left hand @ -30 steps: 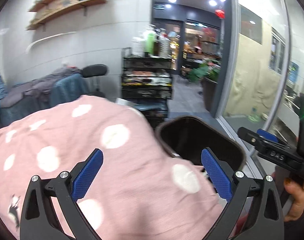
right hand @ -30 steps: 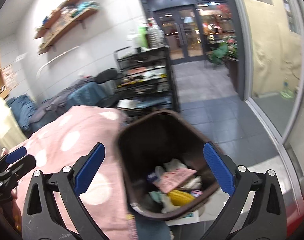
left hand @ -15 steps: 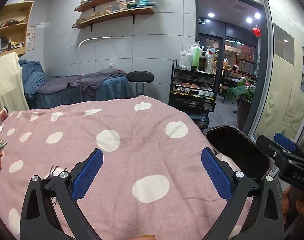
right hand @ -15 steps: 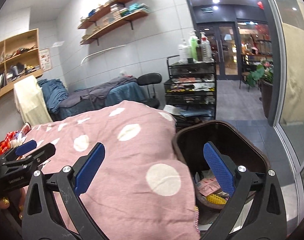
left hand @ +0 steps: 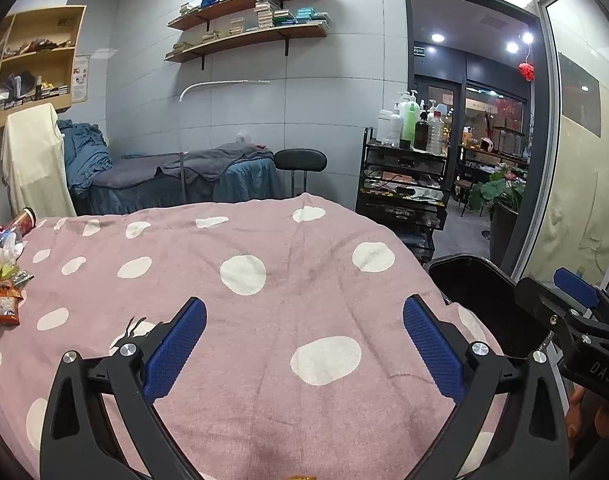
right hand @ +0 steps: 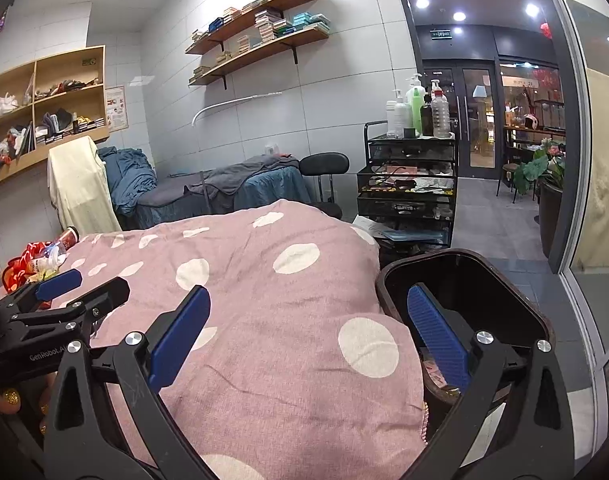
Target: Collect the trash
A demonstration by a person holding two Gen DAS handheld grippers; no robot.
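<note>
A pile of trash, snack wrappers and a bottle (left hand: 2, 276), lies at the far left edge of the bed with the pink polka-dot cover (left hand: 264, 280); it also shows in the right wrist view (right hand: 40, 258). A dark brown trash bin (right hand: 464, 280) stands at the bed's right end, with wrappers inside; its rim shows in the left wrist view (left hand: 480, 276). My left gripper (left hand: 304, 344) is open and empty over the middle of the cover. My right gripper (right hand: 308, 336) is open and empty, at the bed's right edge by the bin.
A black wire cart with bottles (right hand: 412, 184) stands behind the bin. A black stool (left hand: 300, 160) and a blue-covered bed (left hand: 176, 180) are at the back wall. A glass wall (right hand: 592, 160) runs along the right.
Both grippers have swung left, away from the bin and over the bed. The trash pile at the left has come into view. Both stay open and empty.
</note>
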